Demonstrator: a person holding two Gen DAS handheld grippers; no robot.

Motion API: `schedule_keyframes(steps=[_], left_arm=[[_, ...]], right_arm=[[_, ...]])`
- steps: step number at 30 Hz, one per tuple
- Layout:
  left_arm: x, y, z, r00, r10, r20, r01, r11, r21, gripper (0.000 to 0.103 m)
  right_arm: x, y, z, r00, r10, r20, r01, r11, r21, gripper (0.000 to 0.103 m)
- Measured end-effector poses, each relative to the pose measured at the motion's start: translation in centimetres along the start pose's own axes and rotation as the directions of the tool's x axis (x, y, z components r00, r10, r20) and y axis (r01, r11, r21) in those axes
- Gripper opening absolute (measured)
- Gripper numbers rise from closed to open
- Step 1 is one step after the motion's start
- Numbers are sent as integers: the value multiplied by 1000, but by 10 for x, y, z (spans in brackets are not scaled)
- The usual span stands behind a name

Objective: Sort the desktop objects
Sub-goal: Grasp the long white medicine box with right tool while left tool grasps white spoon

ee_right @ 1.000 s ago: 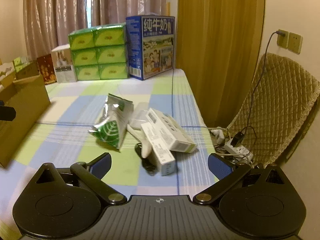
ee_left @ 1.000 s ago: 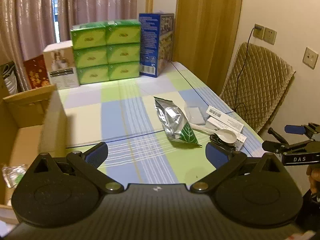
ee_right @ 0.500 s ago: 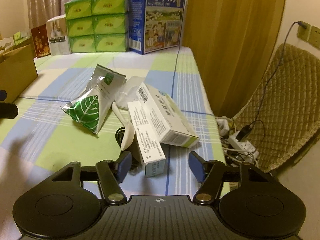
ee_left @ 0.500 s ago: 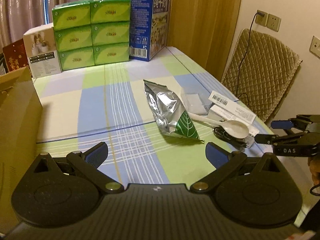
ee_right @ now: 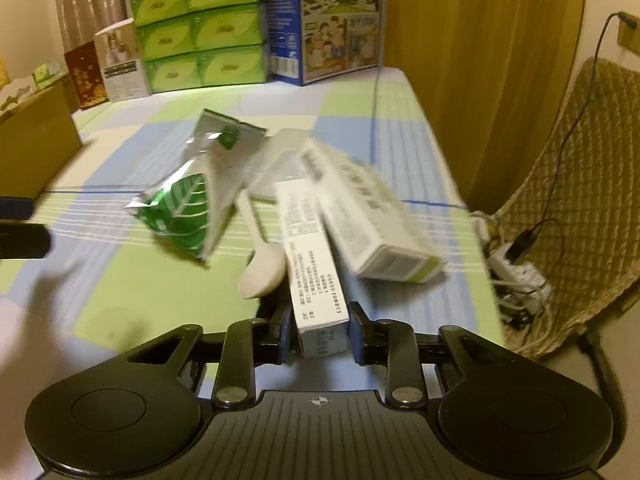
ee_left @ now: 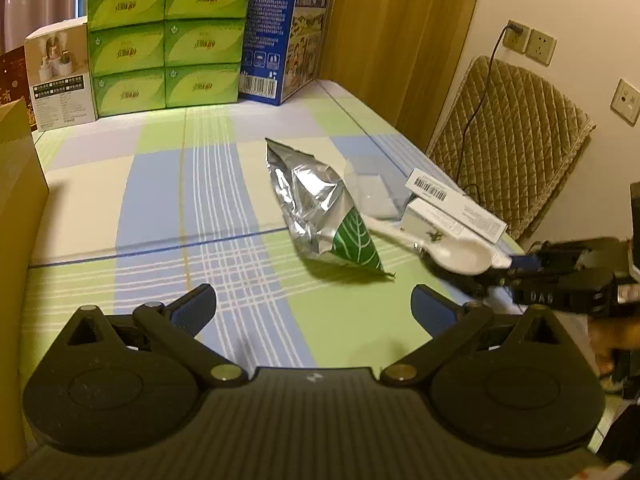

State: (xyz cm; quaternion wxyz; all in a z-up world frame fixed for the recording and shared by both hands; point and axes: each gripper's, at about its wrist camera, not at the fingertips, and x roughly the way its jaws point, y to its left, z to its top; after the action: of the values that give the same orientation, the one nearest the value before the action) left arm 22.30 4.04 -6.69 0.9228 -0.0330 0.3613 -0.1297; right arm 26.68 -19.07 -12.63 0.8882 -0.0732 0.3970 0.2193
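Observation:
My right gripper is closing on the near end of a narrow white box, and its pads press on the box's two sides. Beside that box lie a larger white and green box, a white spoon and a silver foil bag with a green leaf. In the left wrist view my left gripper stands open above the checked tablecloth with nothing between its fingers. The foil bag lies just ahead of it. The spoon and my right gripper are to its right.
A cardboard box stands at the left table edge. Green tissue packs, a blue milk carton and a small white box line the far end. A quilted chair and a power strip are off the right edge.
Both grippers have sunk closer to the table and the pile. The right jaws went from wide open to closed around the end of the narrow white box. The left jaws stayed open.

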Motion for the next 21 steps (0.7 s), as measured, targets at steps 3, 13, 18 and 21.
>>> schedule_keyframes(steps=[3,13,18,21], left_arm=[[0,1,-2,1000,5,-3,-5,1000,-8,102],[-10,0,-11,1000,1,-18,-1,1000,-15,102],[-7,-13,-14,999,-30,-29,32,997,63,98],[-2,-23,-16,997,-71,-43,75,991,109,85]], right_arm=[[-3,12,-3,999,33,-12,-32,999,21,24],[-16,55,-21,985,171,-17,-169,983,76,23],[-19,53,-23,991,131,-4,-130,989,64,23],[-20,44,-23,996,86,-3,-85,994,67,23]])
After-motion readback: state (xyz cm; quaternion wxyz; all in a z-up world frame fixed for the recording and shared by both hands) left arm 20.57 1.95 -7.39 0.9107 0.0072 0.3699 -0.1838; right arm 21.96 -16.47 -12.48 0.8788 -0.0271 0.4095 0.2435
